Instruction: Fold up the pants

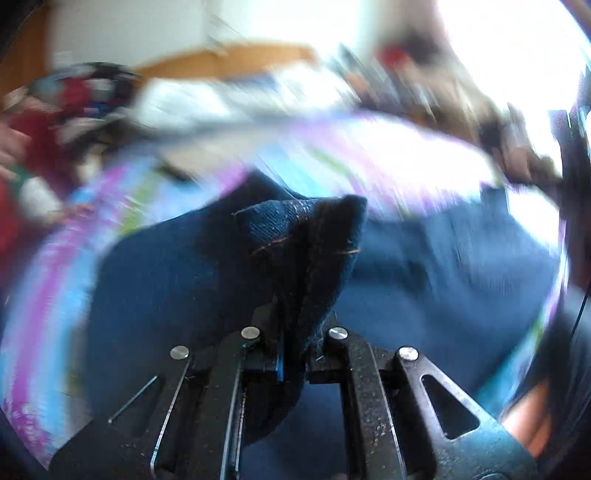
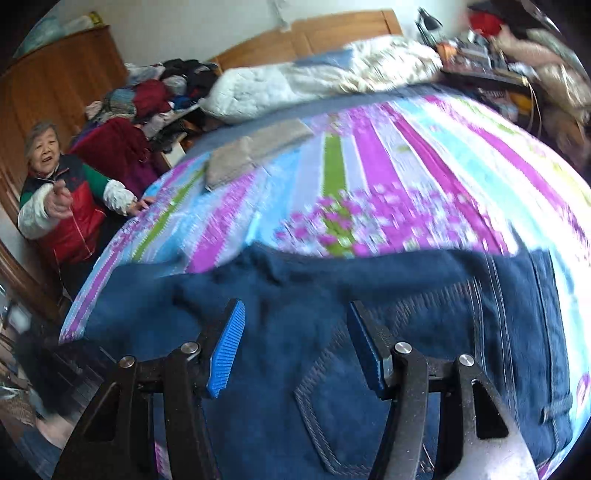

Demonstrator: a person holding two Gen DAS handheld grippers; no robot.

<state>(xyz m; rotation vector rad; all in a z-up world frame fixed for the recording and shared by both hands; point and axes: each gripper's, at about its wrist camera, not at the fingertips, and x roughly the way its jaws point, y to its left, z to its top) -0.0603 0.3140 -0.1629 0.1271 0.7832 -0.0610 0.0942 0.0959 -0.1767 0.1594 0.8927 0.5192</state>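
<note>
Dark blue denim pants (image 2: 332, 295) lie spread on a striped bedspread (image 2: 369, 166), with a stitched back pocket (image 2: 332, 398) facing up. My right gripper (image 2: 295, 328) hovers open just above the pants, blue pads (image 2: 227, 347) apart, nothing between them. In the blurred left wrist view, my left gripper (image 1: 295, 332) is shut on a bunched fold of the pants (image 1: 306, 236), which stands up from between its fingers. The rest of the denim (image 1: 443, 266) trails off to the right below it.
A folded beige garment (image 2: 255, 151) lies further up the bed. A white quilt (image 2: 314, 85) and a heap of clothes (image 2: 155, 96) sit near the wooden headboard (image 2: 314, 33). A person (image 2: 62, 206) stands at the bed's left side, arm reaching out.
</note>
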